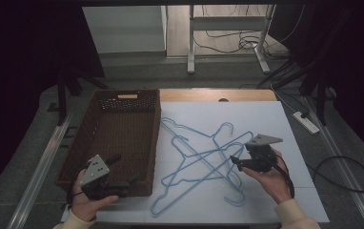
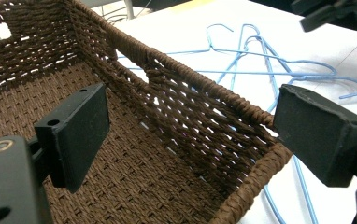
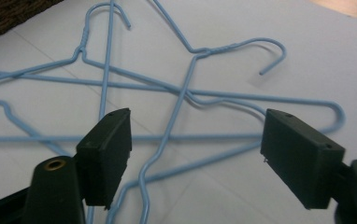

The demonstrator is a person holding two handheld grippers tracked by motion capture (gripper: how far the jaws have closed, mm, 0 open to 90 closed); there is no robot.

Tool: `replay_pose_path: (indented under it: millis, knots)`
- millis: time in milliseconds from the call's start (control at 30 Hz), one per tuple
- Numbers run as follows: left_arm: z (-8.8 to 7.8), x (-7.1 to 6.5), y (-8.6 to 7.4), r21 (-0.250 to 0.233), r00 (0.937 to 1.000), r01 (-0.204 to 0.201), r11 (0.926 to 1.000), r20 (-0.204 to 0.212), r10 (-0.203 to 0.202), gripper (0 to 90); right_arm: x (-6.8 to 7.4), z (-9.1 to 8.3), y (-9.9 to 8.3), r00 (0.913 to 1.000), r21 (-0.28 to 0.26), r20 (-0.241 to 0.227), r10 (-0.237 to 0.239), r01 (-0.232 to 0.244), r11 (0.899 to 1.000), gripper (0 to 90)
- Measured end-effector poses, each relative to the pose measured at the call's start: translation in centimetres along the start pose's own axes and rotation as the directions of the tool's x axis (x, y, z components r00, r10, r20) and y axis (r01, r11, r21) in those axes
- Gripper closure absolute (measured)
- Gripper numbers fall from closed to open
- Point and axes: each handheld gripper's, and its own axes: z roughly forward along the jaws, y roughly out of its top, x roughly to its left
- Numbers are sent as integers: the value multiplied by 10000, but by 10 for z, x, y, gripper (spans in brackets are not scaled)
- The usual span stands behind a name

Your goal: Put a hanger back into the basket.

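Hangers lie beneath the right gripper's released fingers; left gripper's released fingers straddle the basket wall.

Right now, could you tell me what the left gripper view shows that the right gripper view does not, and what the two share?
Left gripper view alone: the inside and near wall of the brown woven basket, with the left gripper open astride that wall, and the right gripper far off at the top edge. Right gripper view alone: the right gripper's own open jaws close above the crossing wires. Shared: the tangled blue wire hangers on the white tabletop.
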Motion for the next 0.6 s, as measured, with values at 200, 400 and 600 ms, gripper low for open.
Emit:
replay_pose_path:
  millis: [200, 400, 600]
  knots:
    - [2, 0, -1, 48, 10000, 14, 10000, 14, -14, 118, -8, 32, 25, 9998, 1044, 175, 32, -50, 9945, 282]
    - [0, 0, 0, 16, 10000, 45, 10000, -55, -45, 118, -9, 59, 45, 9998, 1760, 194, -20, -14, 9844, 323]
    - [0, 0, 0, 14, 10000, 37, 10000, -71, -37, 118, -6, 92, 61, 9999, 2687, 62, -116, 95, 9632, 416]
